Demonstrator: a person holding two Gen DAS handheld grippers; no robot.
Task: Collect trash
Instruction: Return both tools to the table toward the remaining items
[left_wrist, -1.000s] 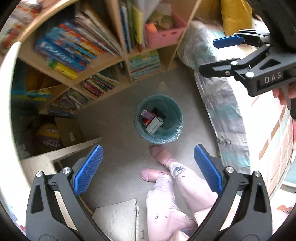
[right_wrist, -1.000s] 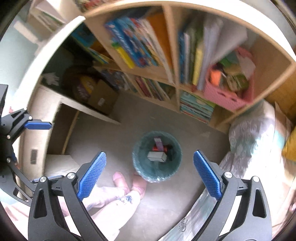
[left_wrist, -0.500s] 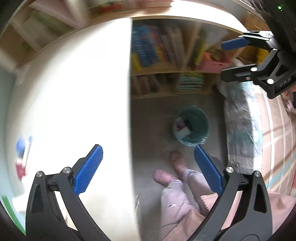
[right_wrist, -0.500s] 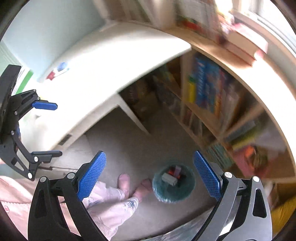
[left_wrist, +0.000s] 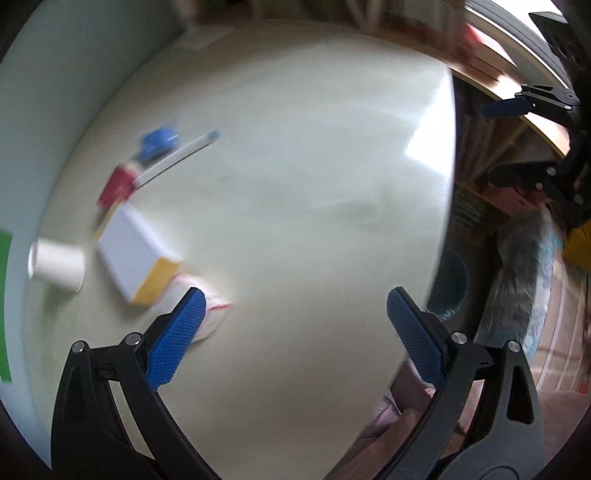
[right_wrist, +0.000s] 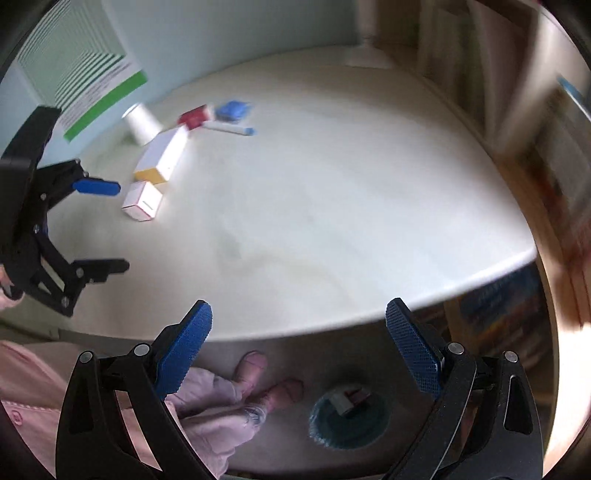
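Trash lies at the far left of a white table (left_wrist: 314, 184): a paper cup (left_wrist: 55, 264) on its side, a white and yellow box (left_wrist: 136, 258), a small pink-edged box (left_wrist: 207, 310), a red box (left_wrist: 116, 186), a blue crumpled piece (left_wrist: 159, 142) and a marker (left_wrist: 175, 158). The right wrist view shows the same cup (right_wrist: 142, 122), yellow box (right_wrist: 162, 157) and pink-edged box (right_wrist: 142, 201). My left gripper (left_wrist: 299, 332) is open and empty above the table, near the pink-edged box. My right gripper (right_wrist: 299, 339) is open over the table's near edge. A teal bin (right_wrist: 349, 417) on the floor holds boxes.
The person's slippered feet (right_wrist: 266, 373) and pink trouser leg (right_wrist: 207, 402) are beside the bin, under the table edge. Bookshelves (right_wrist: 517, 110) line the right side. A green-edged sheet (right_wrist: 99, 96) hangs on the wall behind the cup. A patterned bag (left_wrist: 524, 266) stands beyond the bin.
Both grippers have swung up from over the floor bin to the tabletop. The table's trash has come into view; the bin has dropped to the frame edges. Both stay open.
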